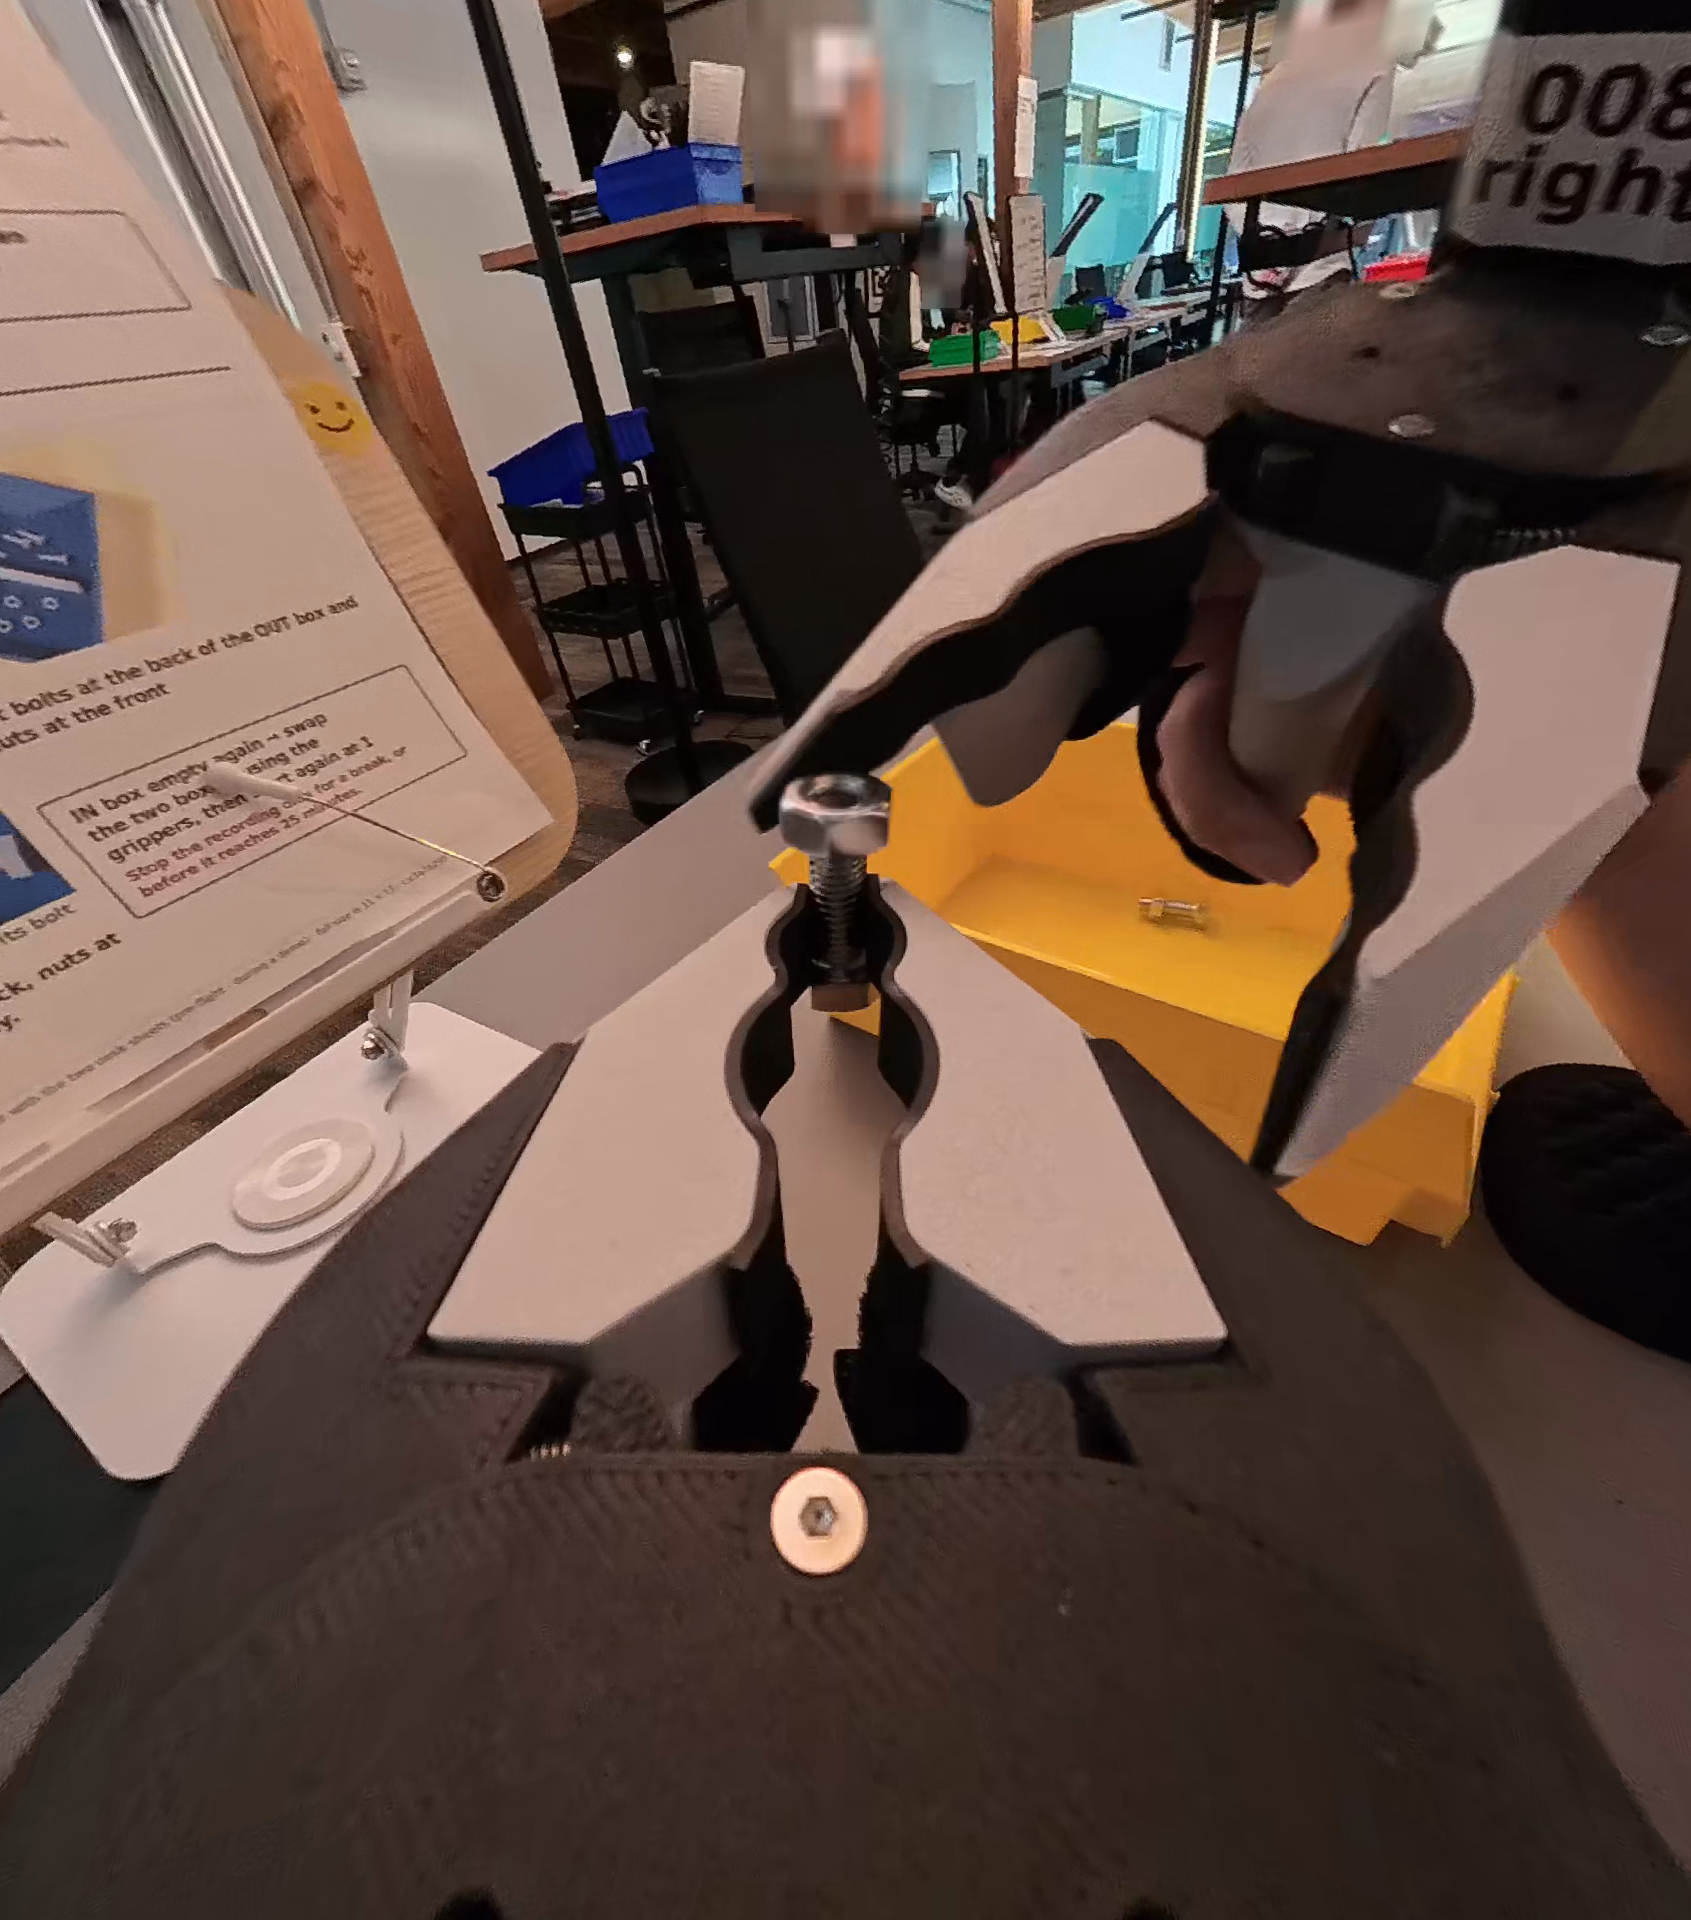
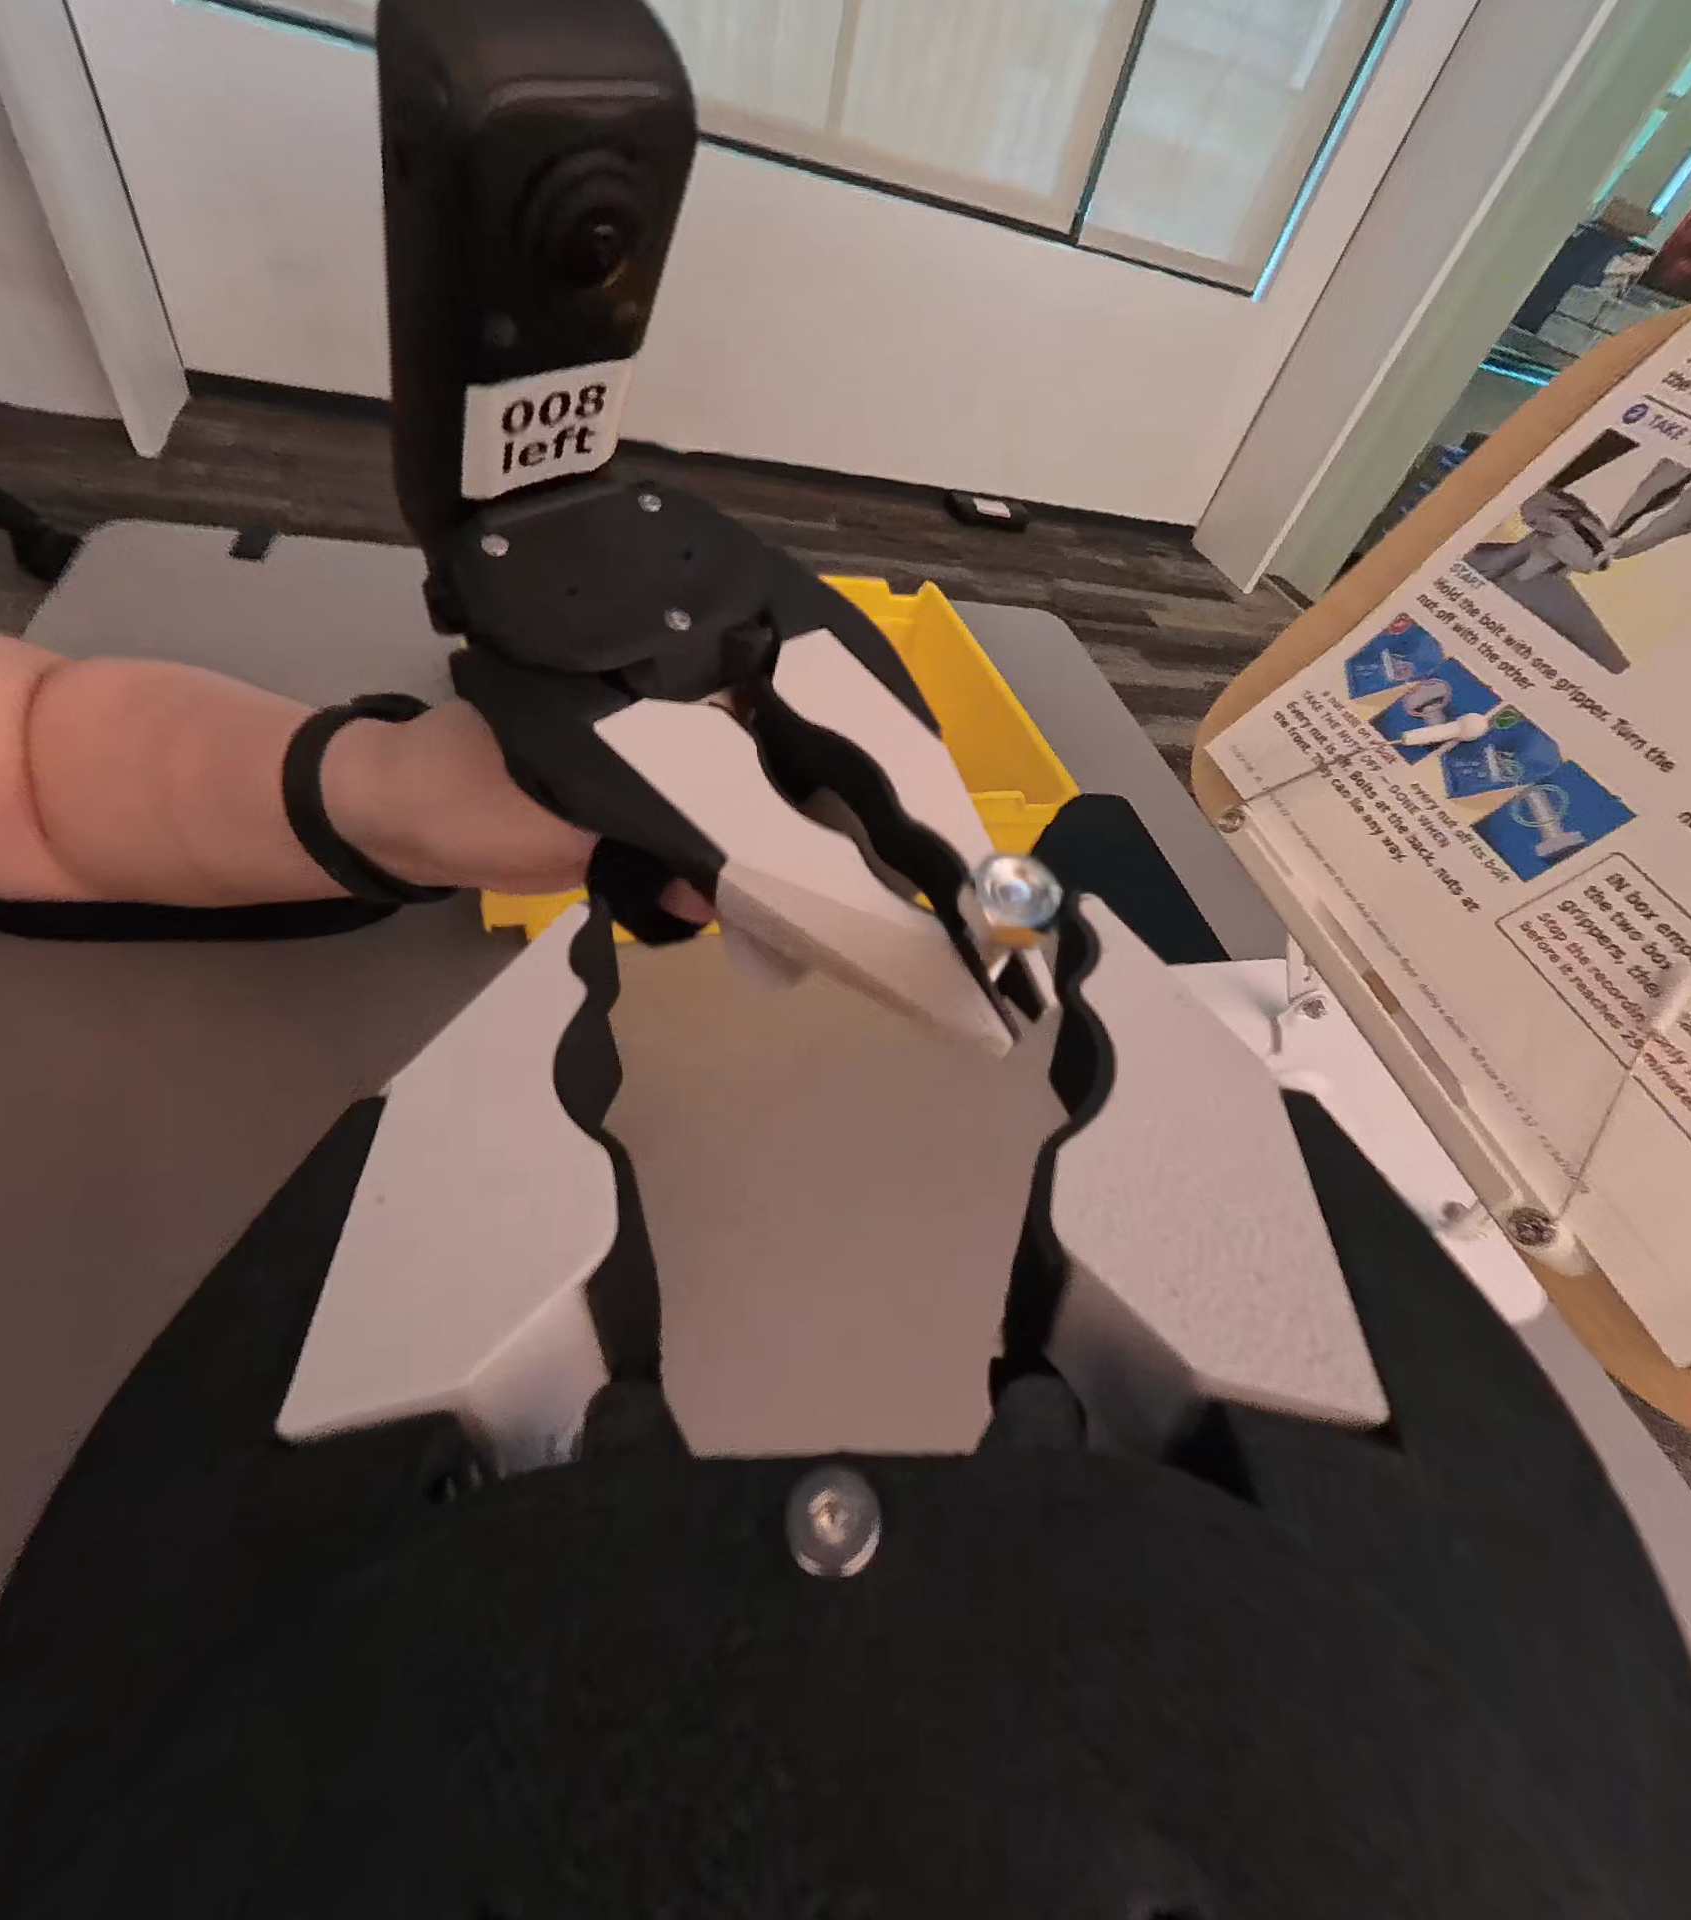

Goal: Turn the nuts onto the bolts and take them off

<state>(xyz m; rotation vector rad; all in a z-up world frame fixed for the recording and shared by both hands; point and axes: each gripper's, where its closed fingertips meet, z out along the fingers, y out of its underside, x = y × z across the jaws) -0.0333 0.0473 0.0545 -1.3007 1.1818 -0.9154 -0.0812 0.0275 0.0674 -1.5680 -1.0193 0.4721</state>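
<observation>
My left gripper [image 1: 838, 906] is shut on a steel bolt [image 1: 837, 928], held upright with its threads up. A hex nut [image 1: 834, 818] sits at the top of the threads. My right gripper [image 1: 1023, 977] hangs open above it, with one fingertip [image 1: 787, 781] touching or just beside the nut. In the right wrist view my right gripper [image 2: 830, 935] is wide open. The nut [image 2: 1015, 896] lies just inside its right fingertip [image 2: 1072, 935]. The left gripper [image 2: 1012, 982] comes in from the left with the bolt.
A yellow bin [image 1: 1225, 1049] stands on the grey table [image 1: 602, 920] behind the grippers, with a bolt-and-nut [image 1: 1171, 912] inside; it also shows in the right wrist view [image 2: 981, 717]. An instruction board [image 1: 197, 623] on a white stand [image 1: 197, 1309] stands close on the left.
</observation>
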